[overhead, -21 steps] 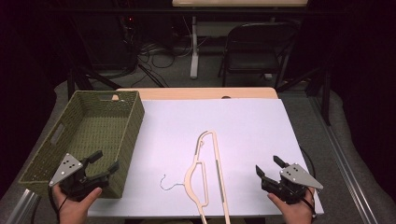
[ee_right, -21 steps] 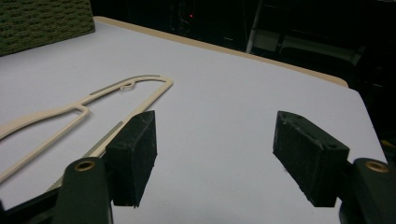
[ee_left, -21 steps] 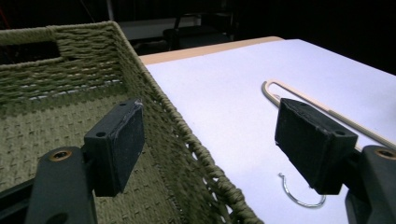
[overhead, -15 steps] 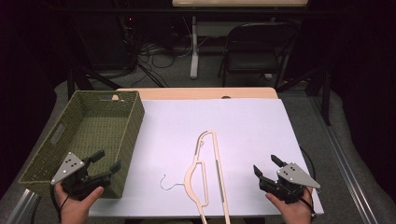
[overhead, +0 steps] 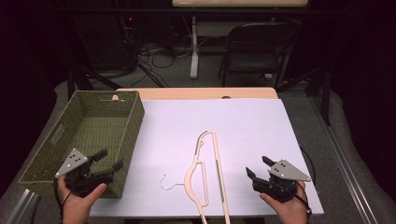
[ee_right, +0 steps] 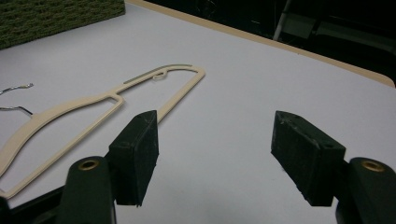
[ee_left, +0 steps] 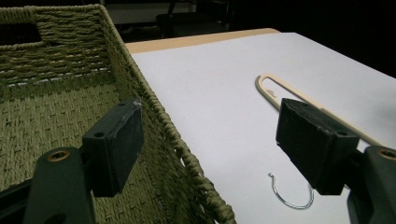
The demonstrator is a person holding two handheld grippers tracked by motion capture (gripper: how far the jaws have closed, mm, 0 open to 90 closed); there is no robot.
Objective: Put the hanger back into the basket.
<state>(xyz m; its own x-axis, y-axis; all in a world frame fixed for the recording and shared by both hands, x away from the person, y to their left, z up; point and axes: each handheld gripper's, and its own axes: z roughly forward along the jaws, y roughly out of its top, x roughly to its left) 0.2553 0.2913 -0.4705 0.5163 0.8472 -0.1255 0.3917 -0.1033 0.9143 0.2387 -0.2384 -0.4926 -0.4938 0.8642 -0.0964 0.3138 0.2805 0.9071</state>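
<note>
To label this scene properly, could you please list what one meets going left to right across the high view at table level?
Left hand-held gripper → woven basket → wooden hanger → right hand-held gripper.

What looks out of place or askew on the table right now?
Only the hanger stands out: it lies flat on the white sheet, its lower end poking over the near table edge. The woven basket sits square and undamaged, nothing spilled.

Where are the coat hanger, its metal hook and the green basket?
Coat hanger (overhead: 218, 161), high view, on its long straight bar.
Metal hook (ee_left: 292, 198), left gripper view, on the bottom of its wire curve.
Green basket (overhead: 133, 128), high view, on its right woven wall.
</note>
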